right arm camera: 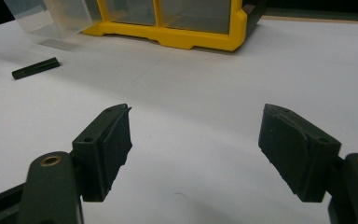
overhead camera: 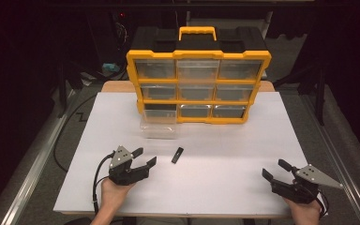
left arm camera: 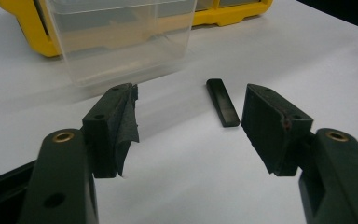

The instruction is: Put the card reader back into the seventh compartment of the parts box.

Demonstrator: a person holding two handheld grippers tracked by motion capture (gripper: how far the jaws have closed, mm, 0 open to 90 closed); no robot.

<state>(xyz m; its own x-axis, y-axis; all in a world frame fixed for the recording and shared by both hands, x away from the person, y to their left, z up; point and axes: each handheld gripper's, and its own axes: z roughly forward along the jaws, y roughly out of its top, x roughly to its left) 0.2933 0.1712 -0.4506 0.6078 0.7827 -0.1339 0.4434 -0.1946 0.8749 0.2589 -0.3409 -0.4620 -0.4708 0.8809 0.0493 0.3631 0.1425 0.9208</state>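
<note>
Since your left gripper point(overhead camera: 144, 157) sat with jaws wide apart just short of the black bar point(overhead camera: 177, 155), which lay flat near the pulled-out clear drawer point(overhead camera: 158, 125), you wanted to straddle its narrow width squarely. Your right gripper point(overhead camera: 276, 169) was spread open too, well off.

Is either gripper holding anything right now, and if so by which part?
Nothing is held. The left gripper and the right gripper are both open and empty; the small black bar lies free on the table.
</note>
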